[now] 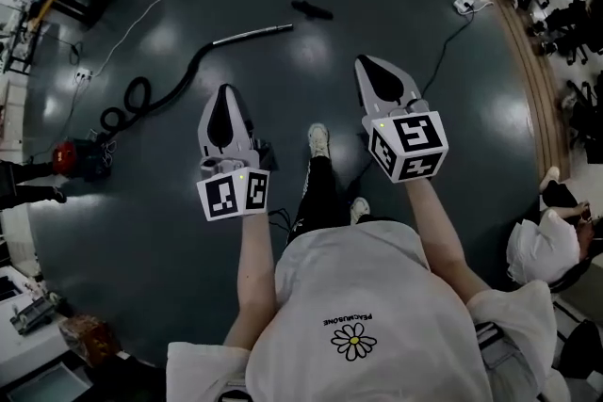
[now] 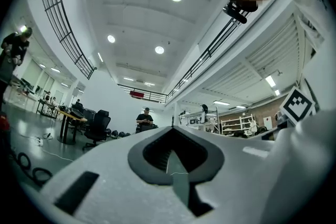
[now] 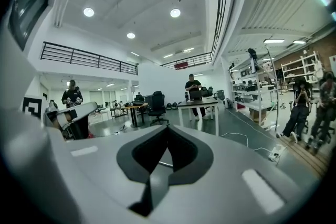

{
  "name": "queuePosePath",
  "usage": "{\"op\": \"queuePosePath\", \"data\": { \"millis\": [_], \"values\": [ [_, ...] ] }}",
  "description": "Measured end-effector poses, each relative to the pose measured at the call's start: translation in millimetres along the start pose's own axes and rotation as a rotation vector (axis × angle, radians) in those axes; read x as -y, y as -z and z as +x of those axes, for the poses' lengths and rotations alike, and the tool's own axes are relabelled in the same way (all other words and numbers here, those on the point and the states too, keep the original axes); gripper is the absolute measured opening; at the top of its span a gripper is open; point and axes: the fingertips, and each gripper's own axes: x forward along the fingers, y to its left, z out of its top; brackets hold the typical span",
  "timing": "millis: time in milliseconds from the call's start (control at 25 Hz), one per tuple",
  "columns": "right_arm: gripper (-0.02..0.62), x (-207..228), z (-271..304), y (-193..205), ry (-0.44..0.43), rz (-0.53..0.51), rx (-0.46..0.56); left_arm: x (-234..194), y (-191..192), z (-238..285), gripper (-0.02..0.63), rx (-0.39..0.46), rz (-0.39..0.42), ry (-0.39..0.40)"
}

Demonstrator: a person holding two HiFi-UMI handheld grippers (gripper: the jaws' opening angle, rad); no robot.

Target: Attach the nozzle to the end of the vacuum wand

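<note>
Left tongs (image 1: pixel 225 95) and right tongs (image 1: pixel 366 67) both have their jaws together and hold nothing. In the head view they sit at mid-frame over the dark floor (image 1: pixel 141 240), one on each side of a shoe (image 1: pixel 319 140). A wand (image 1: pixel 252 34) lies on the floor above the left tongs, in the upper middle. Its black hose (image 1: pixel 162 92) curls away to the left toward a red vacuum (image 1: pixel 68 155) at the left edge. Near the top centre lies the nozzle (image 1: pixel 312 10), just up and right of the wand's end and apart from it. Neither pair of tongs touches either part.

In the left gripper view, the left tongs (image 2: pixel 170 131) fill the bottom of the frame, closed to a thin seam and tilted up toward the ceiling lights. Loops of hose (image 2: pixel 26 168) show at the lower left edge.

In the right gripper view, the right tongs (image 3: pixel 167 131) are likewise closed at bottom centre. Beyond them a desk (image 3: pixel 197 105) stands at mid-frame, and a power strip (image 3: pixel 276 153) lies on the floor at lower right.
</note>
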Motion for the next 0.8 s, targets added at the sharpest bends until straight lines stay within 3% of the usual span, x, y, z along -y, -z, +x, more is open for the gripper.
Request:
{"op": "queuePosePath", "data": {
  "millis": [200, 480, 800],
  "values": [
    [0.008, 17, 116, -8, -0.011, 0.009, -0.047, -70, 22, 94, 0.002, 0.029, -0.033, -0.015],
    [0.026, 55, 246, -41, 0.082, -0.029, -0.082, -149, 42, 226, 0.002, 0.002, -0.033, 0.045],
    [0.026, 109, 365, -38, 0.115, 0.005, -0.133, -196, 80, 338, 0.002, -0.030, -0.033, 0.035]
  ]
}}
